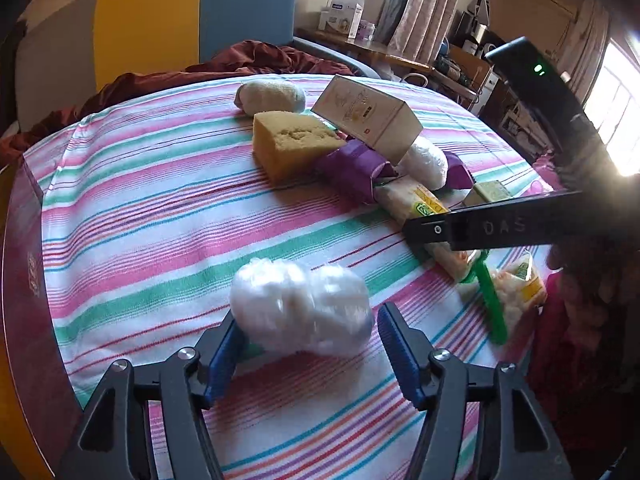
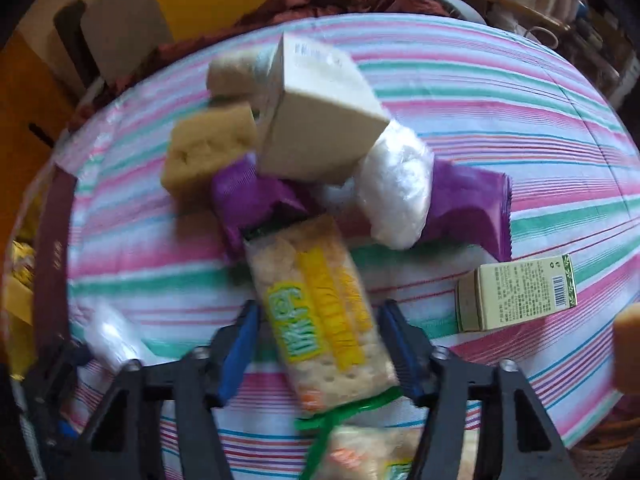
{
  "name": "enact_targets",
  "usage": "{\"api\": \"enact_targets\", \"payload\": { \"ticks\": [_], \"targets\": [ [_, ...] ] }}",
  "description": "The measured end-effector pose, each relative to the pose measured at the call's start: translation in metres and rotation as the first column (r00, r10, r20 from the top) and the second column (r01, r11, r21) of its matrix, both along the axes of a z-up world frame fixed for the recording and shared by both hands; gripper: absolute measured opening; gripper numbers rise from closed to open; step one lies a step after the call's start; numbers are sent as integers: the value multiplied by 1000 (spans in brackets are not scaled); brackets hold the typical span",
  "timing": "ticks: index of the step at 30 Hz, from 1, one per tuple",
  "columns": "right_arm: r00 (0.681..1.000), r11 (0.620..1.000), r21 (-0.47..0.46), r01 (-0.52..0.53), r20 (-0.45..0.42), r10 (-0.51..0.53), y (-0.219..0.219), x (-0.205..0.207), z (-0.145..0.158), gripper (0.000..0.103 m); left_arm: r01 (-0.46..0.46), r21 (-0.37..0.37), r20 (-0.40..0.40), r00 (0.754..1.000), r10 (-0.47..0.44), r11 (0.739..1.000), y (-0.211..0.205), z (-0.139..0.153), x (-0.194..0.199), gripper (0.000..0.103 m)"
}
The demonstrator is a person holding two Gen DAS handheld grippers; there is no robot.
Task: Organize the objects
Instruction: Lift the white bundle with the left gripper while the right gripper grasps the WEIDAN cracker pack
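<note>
Striped cloth (image 1: 152, 208) lies bare leftward; cracker pack (image 2: 320, 312) between right fingers (image 2: 244, 344).

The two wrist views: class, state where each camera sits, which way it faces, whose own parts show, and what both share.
Left wrist: on the left claw, looking down over the striped cloth at a white crinkled plastic bundle; the right tool's black body shows.
Right wrist: on the right claw, looking steeply down at a yellow-labelled cracker packet.
Shared: yellow sponge block, tilted white carton.
</note>
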State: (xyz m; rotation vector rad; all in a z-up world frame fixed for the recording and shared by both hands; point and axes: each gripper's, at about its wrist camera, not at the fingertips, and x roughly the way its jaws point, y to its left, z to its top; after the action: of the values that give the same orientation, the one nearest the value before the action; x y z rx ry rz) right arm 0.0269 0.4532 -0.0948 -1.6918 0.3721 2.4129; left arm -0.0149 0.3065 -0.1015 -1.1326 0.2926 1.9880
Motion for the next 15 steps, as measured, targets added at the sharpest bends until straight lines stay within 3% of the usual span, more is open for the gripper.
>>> {"api": "enact_targets", "payload": {
  "ticks": [2, 4, 10, 15],
  "targets": [
    [1000, 999, -42, -30, -11, 29, -2, 0, 0, 48, -10, 5, 6, 1000, 10, 1000, 1, -1, -2, 66],
    [999, 998, -26, -55, -4, 55, -6, -2, -2, 48, -9, 14, 3, 1000, 9, 1000, 1, -2, -3, 66],
    [999, 997, -61, -48, -2, 48, 4, -2, -5, 50, -36, 18, -30, 999, 36, 999, -7, -3, -5, 44],
    [997, 997, -15, -77, -1, 77, 3, -3, -6, 51, -59, 43, -18, 998, 60, 997, -15, 3, -4, 41]
  ]
}}
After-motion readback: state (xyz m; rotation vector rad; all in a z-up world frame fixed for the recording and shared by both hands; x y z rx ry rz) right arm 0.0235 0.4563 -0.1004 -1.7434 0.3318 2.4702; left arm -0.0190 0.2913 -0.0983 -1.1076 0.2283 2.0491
